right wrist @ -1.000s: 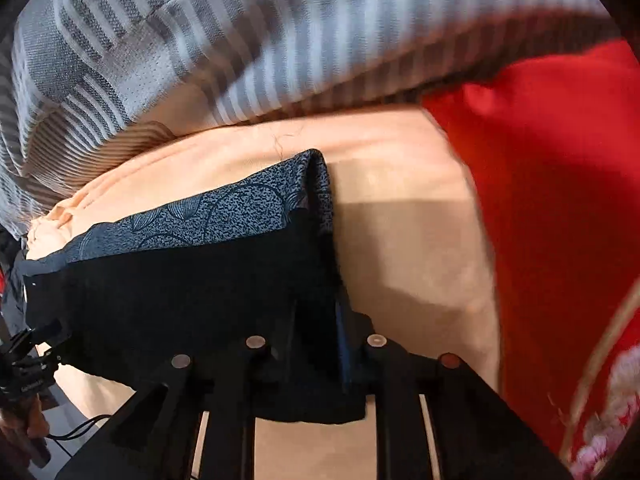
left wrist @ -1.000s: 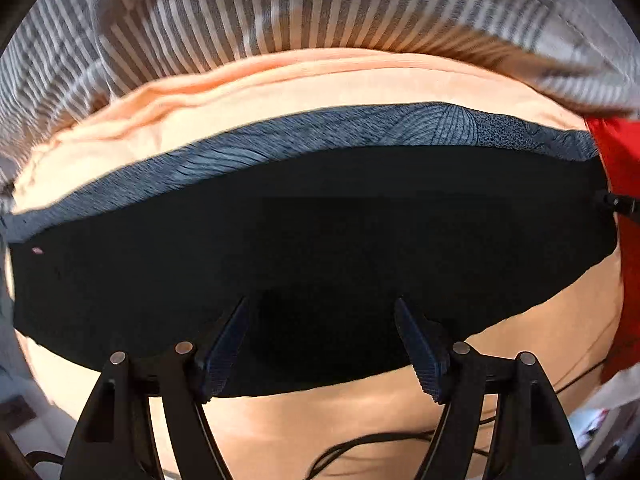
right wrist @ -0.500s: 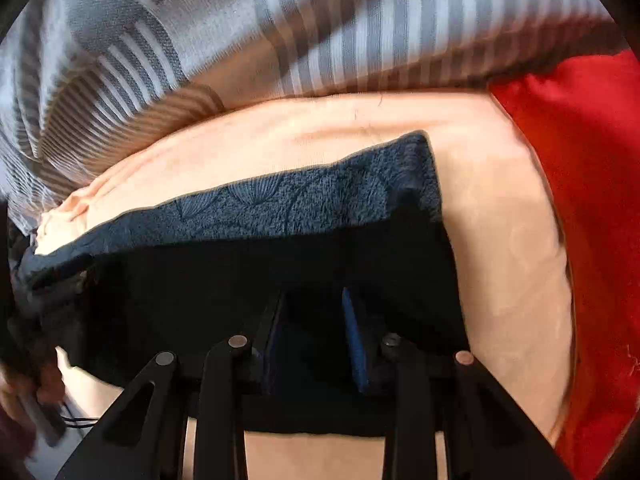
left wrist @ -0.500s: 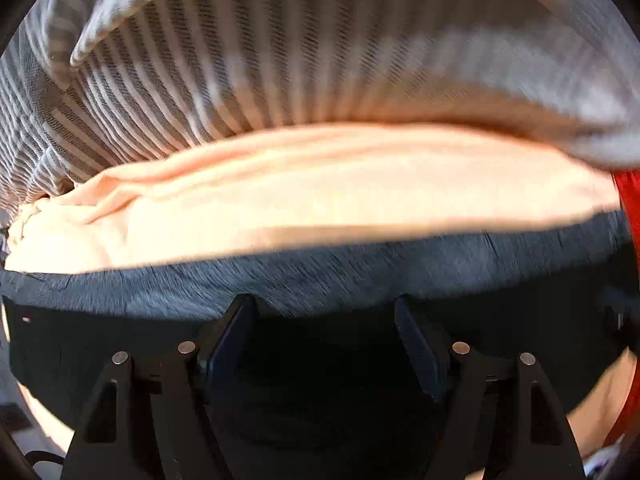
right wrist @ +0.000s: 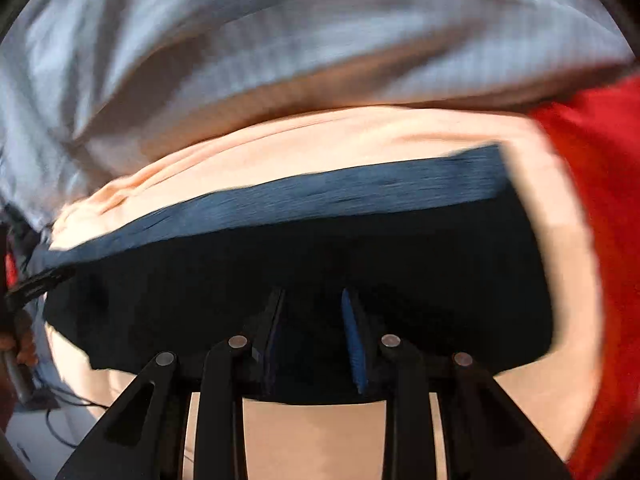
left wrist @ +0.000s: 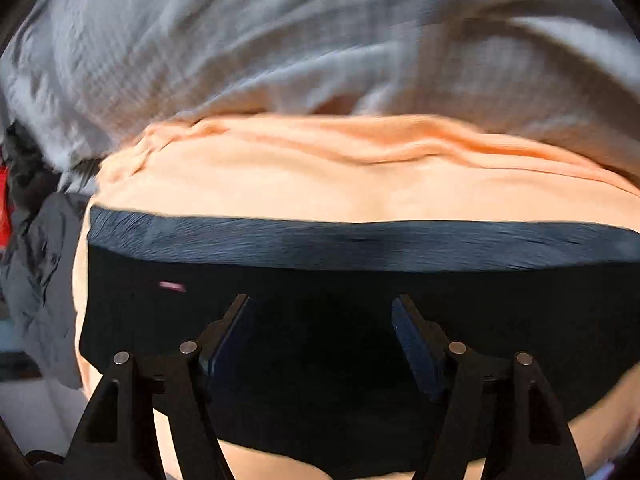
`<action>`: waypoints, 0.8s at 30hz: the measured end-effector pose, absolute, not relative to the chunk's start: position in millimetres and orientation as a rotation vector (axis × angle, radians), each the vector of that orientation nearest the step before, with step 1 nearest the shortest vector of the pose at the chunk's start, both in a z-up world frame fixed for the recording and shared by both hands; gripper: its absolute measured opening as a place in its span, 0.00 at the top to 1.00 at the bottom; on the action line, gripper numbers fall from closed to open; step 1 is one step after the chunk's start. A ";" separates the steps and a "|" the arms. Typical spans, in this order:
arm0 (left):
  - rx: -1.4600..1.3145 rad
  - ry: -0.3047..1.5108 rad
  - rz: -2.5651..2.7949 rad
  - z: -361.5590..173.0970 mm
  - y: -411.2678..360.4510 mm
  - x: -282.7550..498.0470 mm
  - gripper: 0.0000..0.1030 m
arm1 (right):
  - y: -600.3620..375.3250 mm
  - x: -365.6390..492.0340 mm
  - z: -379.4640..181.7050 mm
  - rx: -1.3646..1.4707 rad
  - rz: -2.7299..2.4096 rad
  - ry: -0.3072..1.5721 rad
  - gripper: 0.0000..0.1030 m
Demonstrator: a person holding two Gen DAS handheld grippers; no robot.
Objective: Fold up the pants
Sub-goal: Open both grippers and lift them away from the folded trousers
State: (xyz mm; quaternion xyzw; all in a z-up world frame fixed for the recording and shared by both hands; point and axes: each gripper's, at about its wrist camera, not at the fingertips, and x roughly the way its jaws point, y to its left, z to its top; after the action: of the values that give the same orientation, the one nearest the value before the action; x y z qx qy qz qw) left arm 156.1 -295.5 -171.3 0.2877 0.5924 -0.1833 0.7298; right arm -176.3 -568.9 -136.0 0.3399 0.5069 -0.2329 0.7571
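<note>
The dark pants (left wrist: 320,340) lie folded flat on a peach sheet (left wrist: 340,184), with a blue patterned strip (left wrist: 340,244) along the far edge. My left gripper (left wrist: 322,308) is open, its fingers spread over the black cloth without holding it. In the right wrist view the pants (right wrist: 320,264) lie the same way, blue strip (right wrist: 320,196) at the far edge. My right gripper (right wrist: 312,300) is open, jaws a little apart over the near edge of the pants.
A grey striped blanket (left wrist: 320,40) is bunched beyond the peach sheet. A red cloth (right wrist: 600,200) lies to the right. Grey clothing (left wrist: 40,280) is heaped at the left edge. Cables (right wrist: 60,412) trail at lower left.
My right gripper has opened and let go of the pants' edge. Both grippers have pulled back and shifted over the folded pants. The left gripper has stayed open.
</note>
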 end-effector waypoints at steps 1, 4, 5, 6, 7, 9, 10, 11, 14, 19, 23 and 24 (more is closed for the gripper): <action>0.626 1.307 -0.372 -176.0 -293.6 164.6 0.29 | -560.1 -166.9 -140.8 0.739 -0.501 1.112 0.70; 0.617 1.280 -0.309 -209.3 -292.6 195.6 0.21 | -528.4 -142.9 -159.6 0.659 -0.546 1.144 0.68; 0.604 1.247 -0.312 -208.8 -293.7 203.7 0.20 | -521.8 -141.7 -158.8 0.624 -0.570 1.132 0.68; 0.624 1.237 -0.309 -211.0 -296.6 211.7 0.20 | -518.9 -146.1 -157.1 0.617 -0.584 1.131 0.68; 0.642 1.233 -0.303 -209.9 -296.2 215.8 0.20 | -517.6 -147.1 -154.9 0.634 -0.601 1.134 0.68; 0.648 1.229 -0.311 -201.4 -288.7 227.6 0.20 | -520.3 -154.7 -144.2 0.709 -0.625 1.131 0.68; 0.645 1.239 -0.330 -193.2 -281.7 230.7 0.20 | -517.4 -156.5 -138.0 0.765 -0.612 1.103 0.67; 0.637 1.267 -0.373 -183.4 -271.9 232.8 0.20 | -511.6 -159.0 -131.5 0.832 -0.576 1.062 0.67; 0.665 1.418 -0.583 -161.7 -239.9 225.9 0.20 | -480.5 -153.8 -122.9 0.978 -0.408 0.995 0.61; 0.893 1.437 -0.783 -141.8 -186.7 184.5 0.20 | -387.4 -110.1 -154.3 1.224 -0.111 0.961 0.53; 0.692 1.394 -0.614 -165.3 -165.0 206.1 0.20 | -342.7 -77.8 -194.1 1.355 -0.063 0.960 0.53; 0.643 1.384 -0.569 -173.1 -163.1 210.3 0.20 | -336.3 -74.4 -200.5 1.376 -0.063 0.959 0.53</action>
State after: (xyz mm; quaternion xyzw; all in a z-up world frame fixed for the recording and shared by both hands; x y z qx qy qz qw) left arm 210.3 -163.1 -173.1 0.2872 0.6181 -0.2543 0.6862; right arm -74.4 -336.3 -200.5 0.6101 0.4251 -0.0280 0.6680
